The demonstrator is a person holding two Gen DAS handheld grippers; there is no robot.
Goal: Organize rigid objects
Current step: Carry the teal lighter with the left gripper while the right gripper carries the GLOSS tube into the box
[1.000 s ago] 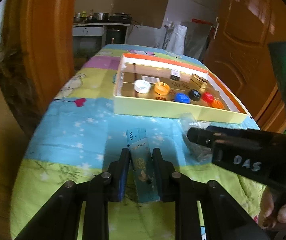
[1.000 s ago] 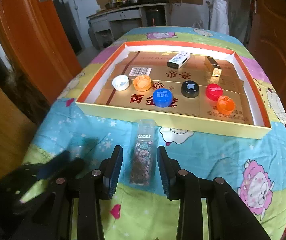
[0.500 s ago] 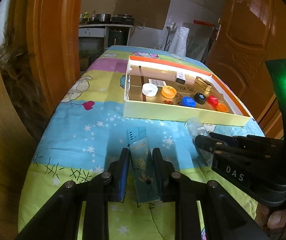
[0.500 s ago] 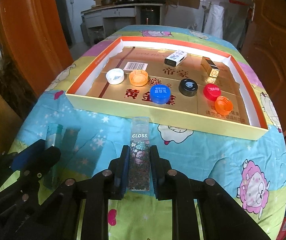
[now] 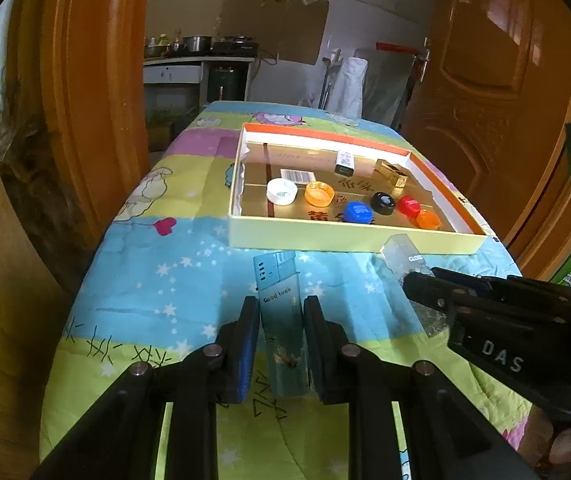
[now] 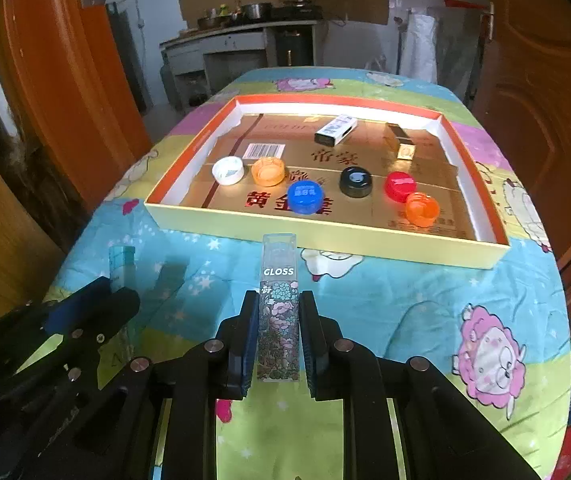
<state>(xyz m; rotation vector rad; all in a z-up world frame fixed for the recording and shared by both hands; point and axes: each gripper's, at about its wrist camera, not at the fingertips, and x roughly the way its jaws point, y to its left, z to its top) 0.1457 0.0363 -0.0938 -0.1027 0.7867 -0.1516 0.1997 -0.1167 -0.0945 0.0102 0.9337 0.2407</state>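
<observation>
— Between the fingers of the left gripper [image 5: 281, 344], what is that?

— A teal lighter [image 5: 281, 316], printed "Good luck". Both pads press its sides, so the fingers are clamped on it, above the cartoon-print tablecloth [image 5: 157, 272].

— And the right gripper [image 6: 277, 340]?

— Closed on a clear box [image 6: 278, 308] labelled "GLOSS", floral pattern inside — its far end points toward the near wall of the tray.

— Which tray?

— A shallow cardboard tray [image 6: 325, 236], pale yellow outside with an orange rim, lying on the cloth just beyond both held things. Neither one is inside it.

— What lies in it?

— Along the near part, bottle caps: a white cap [image 6: 228, 170] beside an orange cap [image 6: 268, 171], then a blue cap [image 6: 305, 197], a black cap [image 6: 356, 182], a red cap [image 6: 400, 186], with a second orange cap [image 6: 422, 208] touching the red one. Farther back, a small white-and-black box [image 6: 335, 130] and a gold box [image 6: 399, 142] — well apart from the caps.

— Are the two grippers close?

— Side by side, the left one at the left edge of the right wrist view.
</observation>
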